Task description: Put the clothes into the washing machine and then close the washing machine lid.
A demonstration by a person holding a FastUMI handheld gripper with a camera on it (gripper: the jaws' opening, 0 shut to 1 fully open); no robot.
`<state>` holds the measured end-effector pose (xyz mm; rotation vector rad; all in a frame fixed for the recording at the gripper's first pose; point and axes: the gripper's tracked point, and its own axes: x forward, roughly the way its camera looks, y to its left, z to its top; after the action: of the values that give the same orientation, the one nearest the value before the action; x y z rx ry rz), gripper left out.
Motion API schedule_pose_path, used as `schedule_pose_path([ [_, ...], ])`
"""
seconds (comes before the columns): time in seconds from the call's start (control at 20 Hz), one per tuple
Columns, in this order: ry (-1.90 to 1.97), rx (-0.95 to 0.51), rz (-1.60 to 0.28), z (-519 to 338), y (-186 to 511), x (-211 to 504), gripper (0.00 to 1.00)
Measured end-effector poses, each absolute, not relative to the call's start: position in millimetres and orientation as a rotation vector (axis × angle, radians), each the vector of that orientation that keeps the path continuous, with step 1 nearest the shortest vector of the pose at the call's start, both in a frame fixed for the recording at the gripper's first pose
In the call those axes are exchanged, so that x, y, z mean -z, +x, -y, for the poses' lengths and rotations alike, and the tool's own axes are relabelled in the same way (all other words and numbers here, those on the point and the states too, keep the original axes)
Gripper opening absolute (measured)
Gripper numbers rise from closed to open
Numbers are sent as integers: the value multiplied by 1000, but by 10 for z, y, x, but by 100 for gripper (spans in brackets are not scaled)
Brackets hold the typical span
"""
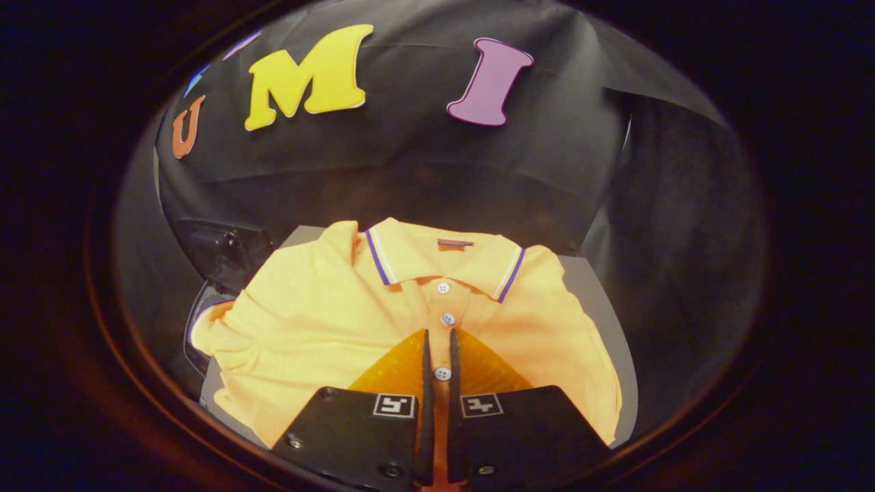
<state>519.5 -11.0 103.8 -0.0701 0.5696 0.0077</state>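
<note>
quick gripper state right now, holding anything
gripper: fingers nearly together over the button placket of the orange polo shirt; whether they pinch the fabric cannot be told.

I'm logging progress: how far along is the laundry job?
Nothing looks done yet: the shirt lies spread flat on the grey surface. In hand: the gripper is over its button placket, fingers nearly together with a thin gap, whether they pinch fabric is unclear. Left: loading the shirt and closing the lid.

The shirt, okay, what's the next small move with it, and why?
Probably lift straight up a little. The tool looks nearly closed over the button strip of the shirt, with a button showing in the narrow gap between its fingers, and the shirt lies spread flat on the grey table. A small lift would show whether the cloth is really caught.
</note>
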Motion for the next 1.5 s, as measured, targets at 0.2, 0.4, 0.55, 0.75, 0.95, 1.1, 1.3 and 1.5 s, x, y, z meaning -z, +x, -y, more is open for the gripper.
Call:
schedule_pose_path([
  [0.2, 17, -25, -559, 30, 5156, -1067, 7],
  [0.4, 76, -33, -517, -36, 4926, -1257, 5],
  [0.55, 102, -41, -472, -169, 4720, -1501, 5],
  [0.75, 175, -62, -414, -358, 4484, -1856, 5],
  [0.95, 197, -93, -351, -623, 4222, -2264, 5],
  [1.1, 210, -127, -297, -899, 4039, -2607, 5],
  [1.3, 199, -185, -218, -1353, 3765, -3081, 5],
  [1.5, 172, -231, -175, -1855, 3493, -3416, 5],
])
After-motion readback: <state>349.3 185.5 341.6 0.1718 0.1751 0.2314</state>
